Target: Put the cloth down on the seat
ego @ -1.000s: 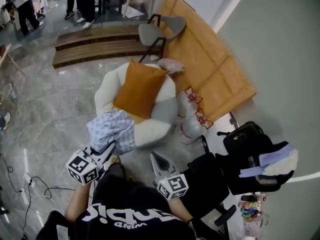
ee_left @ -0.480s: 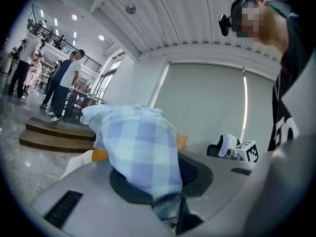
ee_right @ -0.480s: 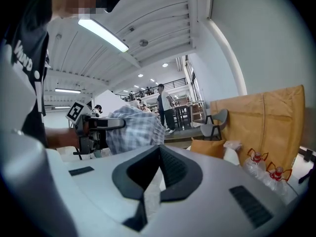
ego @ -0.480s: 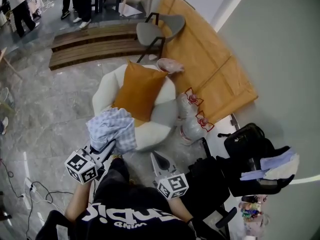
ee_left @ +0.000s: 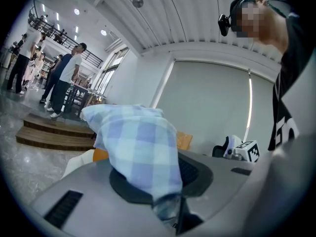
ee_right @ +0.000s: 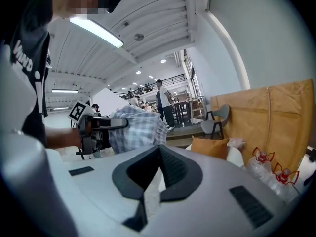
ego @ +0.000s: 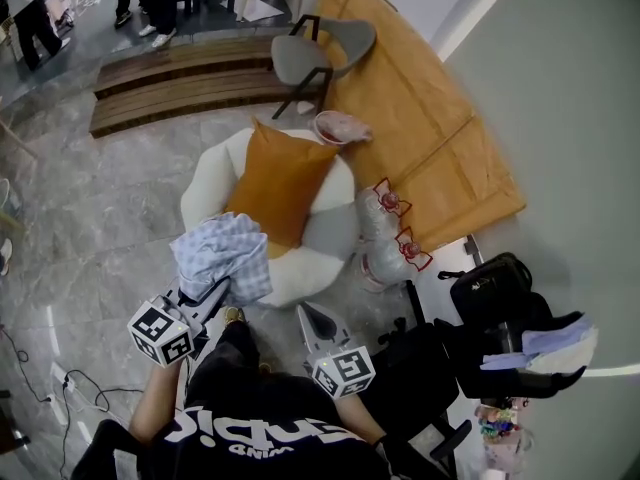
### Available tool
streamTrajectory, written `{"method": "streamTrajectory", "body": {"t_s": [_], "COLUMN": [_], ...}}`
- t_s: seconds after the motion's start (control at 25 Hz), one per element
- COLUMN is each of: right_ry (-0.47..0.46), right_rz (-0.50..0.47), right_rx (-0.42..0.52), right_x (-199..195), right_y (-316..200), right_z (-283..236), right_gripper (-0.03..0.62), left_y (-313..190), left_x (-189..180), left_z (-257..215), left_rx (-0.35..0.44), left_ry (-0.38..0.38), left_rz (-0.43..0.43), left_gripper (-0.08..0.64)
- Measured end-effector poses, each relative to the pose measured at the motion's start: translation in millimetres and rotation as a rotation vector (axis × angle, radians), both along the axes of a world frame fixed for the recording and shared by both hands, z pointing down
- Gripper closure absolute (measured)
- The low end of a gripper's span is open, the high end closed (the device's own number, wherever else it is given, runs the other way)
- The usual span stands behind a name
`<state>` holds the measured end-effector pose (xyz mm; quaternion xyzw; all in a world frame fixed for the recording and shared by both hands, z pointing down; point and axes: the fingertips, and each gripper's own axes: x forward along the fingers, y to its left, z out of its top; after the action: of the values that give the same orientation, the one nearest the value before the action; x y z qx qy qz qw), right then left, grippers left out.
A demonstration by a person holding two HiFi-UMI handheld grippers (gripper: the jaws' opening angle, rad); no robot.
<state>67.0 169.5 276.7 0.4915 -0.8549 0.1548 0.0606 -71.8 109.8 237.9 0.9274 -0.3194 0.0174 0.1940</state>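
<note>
**Marble floor, white seat: cloth held at the near edge**

Grey marble floor (ego: 100, 218) lies under a round white seat (ego: 200, 193). An orange cushion (ego: 280, 183) leans across the back of the seat and leaves the front part bare. The checked blue-and-white cloth (ego: 222, 258) is bunched in the air over the seat's near left edge, and as far as I can judge it does not rest on the seat. The left gripper (ego: 215, 293) has its fingers clamped on a fold of the cloth, and the bulk of it billows ahead of them. The right gripper (ego: 308, 313) is over the floor just short of the seat's near edge. Its fingers are together with nothing between them.

The step in hand looks like the carry to the drop point. To do it well:

- Bring the cloth past the near edge and over the bare front of the seat, short of the cushion.
- Lower it until the bunched part settles on the upholstery, and only then part the fingers.
- Don't let go at the edge, where the hanging weight would likely drag the cloth onto the floor.
- Keep the right gripper clear.
</note>
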Motion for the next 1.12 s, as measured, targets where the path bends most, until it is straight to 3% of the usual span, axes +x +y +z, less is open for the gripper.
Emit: {"method": "streamTrajectory", "body": {"t_s": [0.52, 0.8, 1.12], "right_ry": [0.019, 0.031, 0.048], "right_rz": [0.03, 0.079, 0.095], "right_rx": [0.01, -0.003, 0.024], "right_x": [-30.0, -41.2, -34.6], "right_y": [-110.7, -146.4, -182.7], "right_z": [-10.2, -8.5, -8.3], "right_gripper": [0.572, 0.572, 0.572], "left_y": [-100.1, -136.8, -174.5], "left_x": [-18.6, -26.2, -7.1], "left_z": [5.0, 9.1, 13.3], "left_rx": [-0.039, -0.051, -0.06], "left_ry": [0.015, 0.031, 0.032], "left_rz": [0.068, 0.124, 0.158], "left_gripper": [0.467, 0.468, 0.466]}}
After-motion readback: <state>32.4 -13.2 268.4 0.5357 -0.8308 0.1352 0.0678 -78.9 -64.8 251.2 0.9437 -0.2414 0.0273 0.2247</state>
